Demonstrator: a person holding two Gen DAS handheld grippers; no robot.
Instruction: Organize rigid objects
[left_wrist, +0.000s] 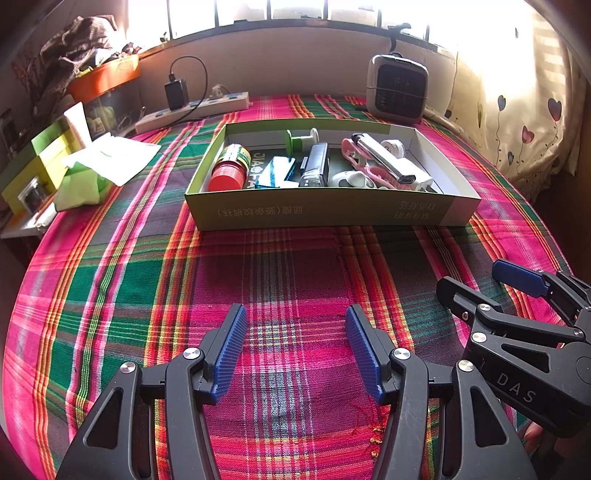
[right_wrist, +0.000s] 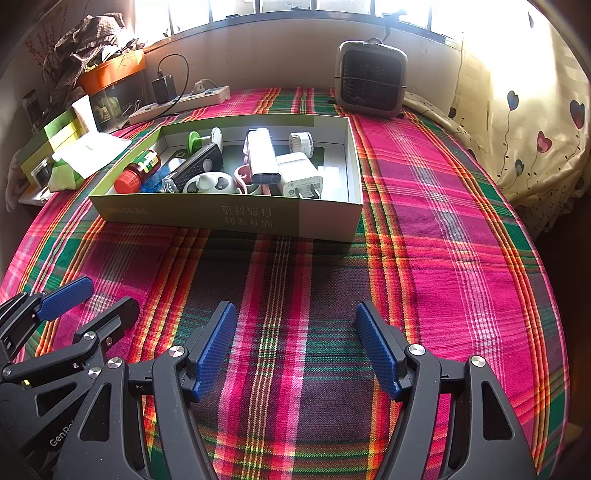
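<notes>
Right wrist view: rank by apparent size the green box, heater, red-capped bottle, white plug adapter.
1. green box
2. heater, though it stands farther back
3. and 4. red-capped bottle and white plug adapter look alike; no ranking.

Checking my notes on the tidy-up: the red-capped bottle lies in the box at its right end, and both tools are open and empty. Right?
Not quite. The red-capped bottle lies at the box's left end, as the left wrist view shows. Both the left tool and right tool are open and empty.
</notes>
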